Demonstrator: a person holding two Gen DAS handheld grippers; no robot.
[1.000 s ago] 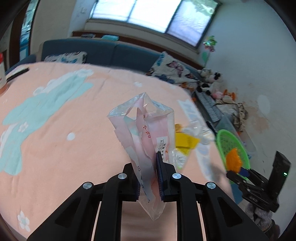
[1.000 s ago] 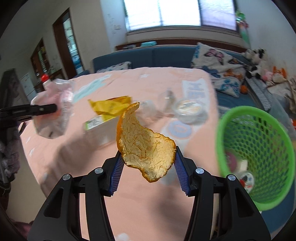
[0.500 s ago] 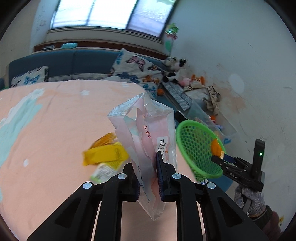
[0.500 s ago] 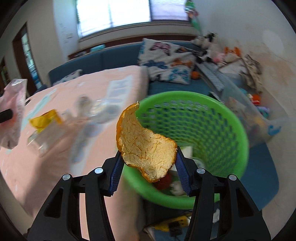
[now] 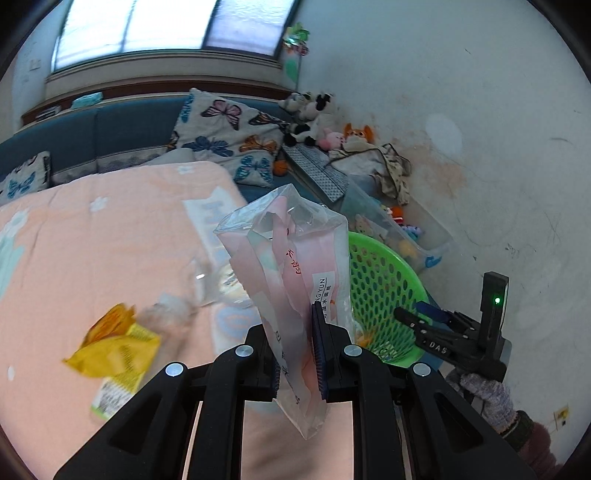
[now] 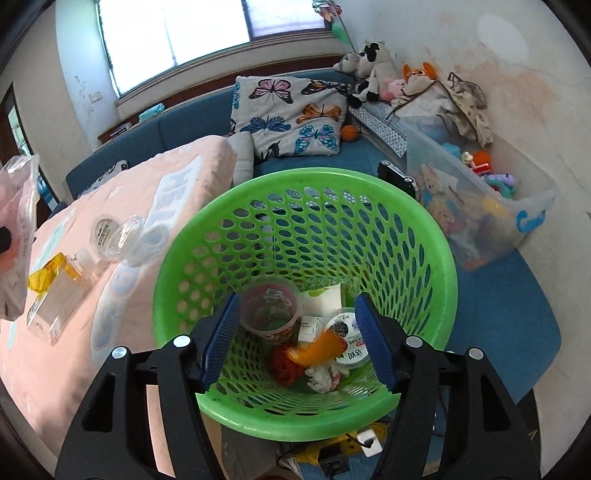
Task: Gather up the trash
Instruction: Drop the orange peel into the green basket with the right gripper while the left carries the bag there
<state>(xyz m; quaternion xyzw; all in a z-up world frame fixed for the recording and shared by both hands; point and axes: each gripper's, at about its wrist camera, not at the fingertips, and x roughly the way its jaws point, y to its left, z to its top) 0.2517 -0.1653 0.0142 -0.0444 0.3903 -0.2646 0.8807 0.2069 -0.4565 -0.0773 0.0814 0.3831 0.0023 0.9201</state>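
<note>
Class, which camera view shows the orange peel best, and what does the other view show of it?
The right wrist view: the orange peel lies among trash at the bottom of the green basket, between the open right claw's pads. The left wrist view shows at most a blurred orange speck inside the basket.

Sofa: long blue upholstered sofa (image 6: pixel 177 127) under the window.
Cushion: white butterfly-print cushion (image 6: pixel 291 114) leaning on it.
Toys: plush animals (image 6: pixel 373 74) near a clear plastic storage bin (image 6: pixel 480 199).

Blue sofa (image 6: pixel 177 129) (butterfly cushion (image 6: pixel 288 110)), bright window (image 6: pixel 173 33)
</note>
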